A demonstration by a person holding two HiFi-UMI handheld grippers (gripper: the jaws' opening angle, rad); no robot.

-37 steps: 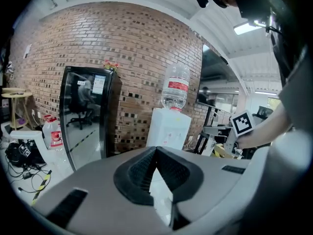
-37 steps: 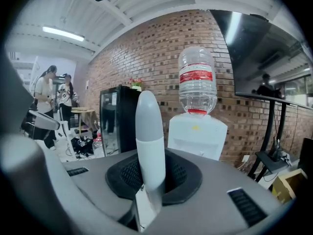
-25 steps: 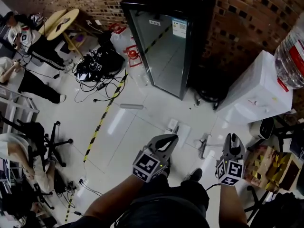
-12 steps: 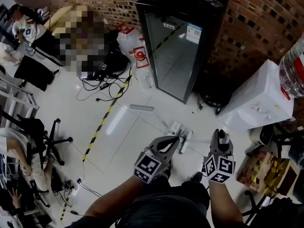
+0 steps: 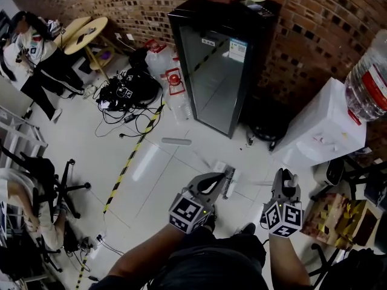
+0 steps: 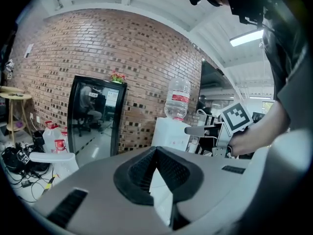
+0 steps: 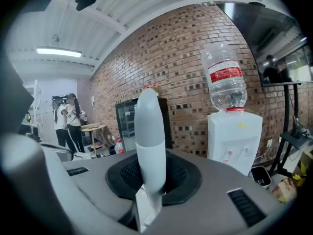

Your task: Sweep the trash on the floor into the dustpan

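Grey-white handle [image 7: 149, 131] clenched in the right gripper [image 5: 284, 179], lower centre; left gripper [image 5: 213, 180] seemingly pinches a white strip [image 6: 159, 190]; lower both floorward.

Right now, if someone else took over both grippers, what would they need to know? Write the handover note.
Right gripper: shut on an upright grey-and-white handle.
Left gripper: jaw tips together, nothing held.
A brush head shows low over the white floor, just past the left gripper's tips in the head view.
I can't pick out a dustpan or trash with certainty.
Nothing shows as swept; the whole job seems left.
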